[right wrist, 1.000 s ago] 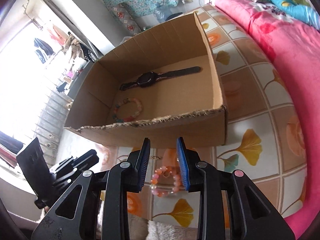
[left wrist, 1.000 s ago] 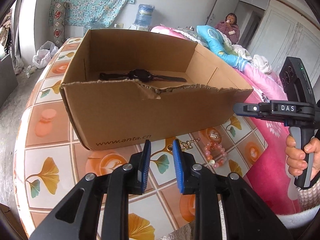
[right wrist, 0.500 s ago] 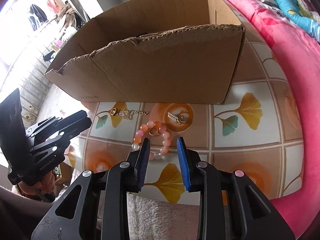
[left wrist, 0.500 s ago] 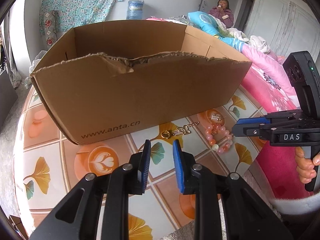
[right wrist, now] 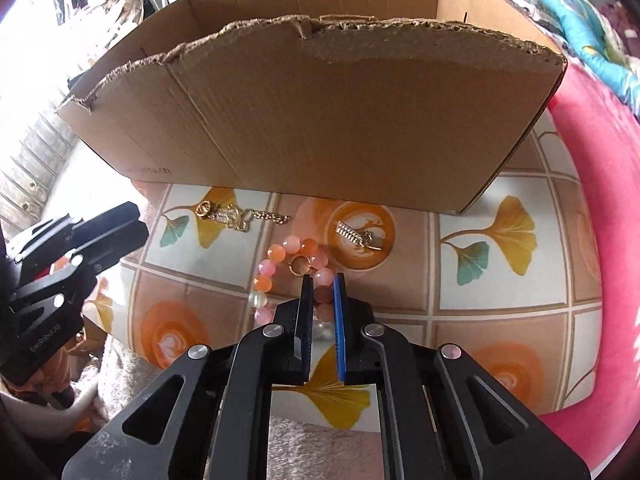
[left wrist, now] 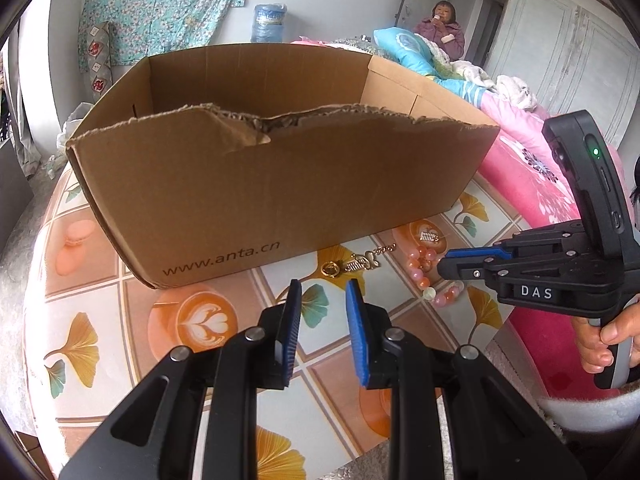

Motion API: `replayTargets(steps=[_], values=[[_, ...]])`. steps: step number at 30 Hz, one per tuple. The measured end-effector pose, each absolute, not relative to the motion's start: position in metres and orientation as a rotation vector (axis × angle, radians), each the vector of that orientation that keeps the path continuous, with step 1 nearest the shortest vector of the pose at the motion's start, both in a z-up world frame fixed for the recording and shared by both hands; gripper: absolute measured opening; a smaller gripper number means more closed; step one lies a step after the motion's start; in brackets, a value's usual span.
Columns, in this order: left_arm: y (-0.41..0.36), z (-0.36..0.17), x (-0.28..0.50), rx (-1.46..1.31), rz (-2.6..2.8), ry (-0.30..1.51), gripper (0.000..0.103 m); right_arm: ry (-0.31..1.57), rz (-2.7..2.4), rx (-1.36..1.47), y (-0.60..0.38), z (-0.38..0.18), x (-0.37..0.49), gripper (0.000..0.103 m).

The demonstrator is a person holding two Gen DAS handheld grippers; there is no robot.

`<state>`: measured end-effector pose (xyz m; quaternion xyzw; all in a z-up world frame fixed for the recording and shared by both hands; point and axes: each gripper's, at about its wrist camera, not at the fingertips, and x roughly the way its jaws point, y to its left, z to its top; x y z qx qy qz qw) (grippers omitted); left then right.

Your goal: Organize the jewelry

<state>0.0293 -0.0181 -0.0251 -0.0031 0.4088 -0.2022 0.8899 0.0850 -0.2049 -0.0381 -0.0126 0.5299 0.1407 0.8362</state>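
A pink and orange bead bracelet (right wrist: 276, 254) lies on the tiled tabletop (right wrist: 500, 320) in front of the cardboard box (right wrist: 340, 120). My right gripper (right wrist: 323, 280) points down at it, and its jaws are closing with the near beads pinched between the blue pads. A small gold ring (right wrist: 300, 267) rests inside the bracelet loop. A gold chain pendant (right wrist: 232, 216) and a gold clip (right wrist: 356, 236) lie closer to the box. My left gripper (left wrist: 322, 292) hovers open and empty over the table, just short of the pendant (left wrist: 352, 266). The box's inside is hidden.
The box (left wrist: 280, 184) fills the table's far half. Pink bedding (left wrist: 520, 176) borders the table on the right. A person (left wrist: 442, 28) sits at the back, beside a water jug (left wrist: 269, 22). A fuzzy white cloth (right wrist: 304, 448) covers the near table edge.
My right gripper came down from above the box to the tabletop, and its jaws narrowed around the bracelet's beads. The watch and bracelet inside the box dropped out of view.
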Motion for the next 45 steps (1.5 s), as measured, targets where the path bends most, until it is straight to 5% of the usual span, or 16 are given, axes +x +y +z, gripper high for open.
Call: replayTargets(steps=[14, 27, 36, 45], values=[[-0.013, -0.025, 0.027, -0.013, -0.422, 0.850, 0.022, 0.996, 0.311, 0.081, -0.216, 0.018, 0.071, 0.008], [-0.023, -0.030, 0.031, 0.005, -0.415, 0.875, 0.022, 1.046, 0.214, 0.138, -0.278, -0.019, 0.113, 0.008], [-0.029, -0.030, 0.034, -0.012, -0.438, 0.867, 0.022, 0.997, 0.195, 0.104, -0.288, -0.016, 0.100, 0.026], [-0.029, -0.011, 0.040, -0.025, -0.453, 0.804, 0.022, 0.986, 0.383, 0.227, -0.250, -0.008, 0.103, 0.027]])
